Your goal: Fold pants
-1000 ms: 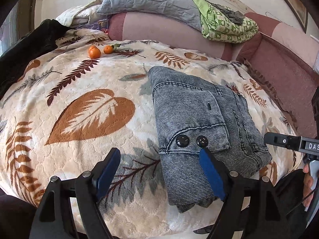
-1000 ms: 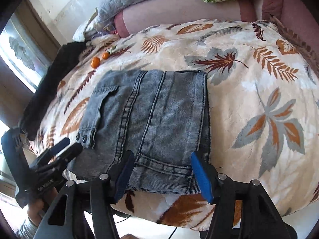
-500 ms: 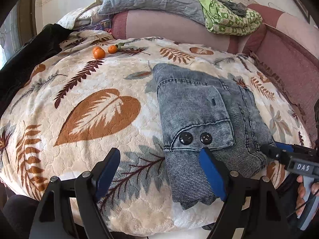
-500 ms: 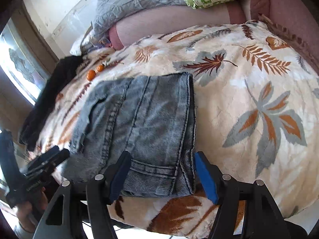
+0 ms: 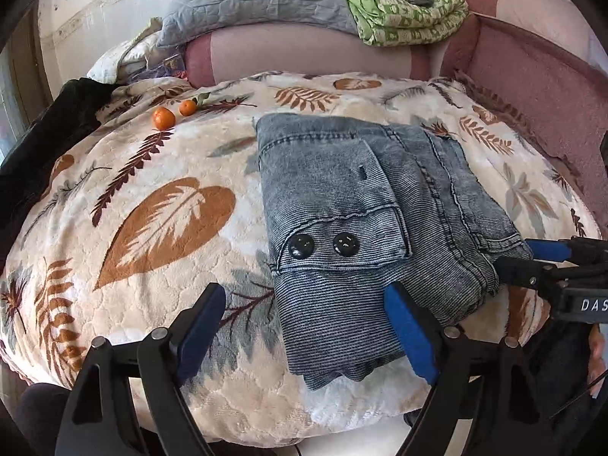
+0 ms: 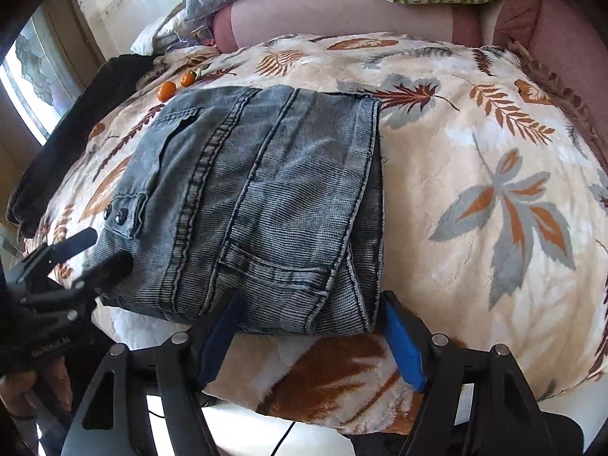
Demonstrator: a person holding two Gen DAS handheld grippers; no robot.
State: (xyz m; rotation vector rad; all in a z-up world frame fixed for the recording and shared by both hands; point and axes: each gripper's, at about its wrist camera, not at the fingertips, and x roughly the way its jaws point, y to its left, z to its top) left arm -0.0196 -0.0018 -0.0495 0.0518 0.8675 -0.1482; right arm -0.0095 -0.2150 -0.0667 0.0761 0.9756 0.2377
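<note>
The folded pants (image 5: 364,228) lie on the leaf-print blanket (image 5: 152,228), near its front edge. Your left tool (image 5: 304,326) stands apart, empty. Your right tool (image 6: 315,334) has just been opening, its pads astride the pants' near edge, not pressing.

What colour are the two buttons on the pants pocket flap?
Black, glossy buttons; clearest in the left wrist view.

A leaf-print blanket (image 5: 159,228) covered the bed beneath the fingers. Two oranges (image 5: 164,118) lay far ahead, left of them. A green quilt (image 5: 410,19) sat folded beyond.
</note>
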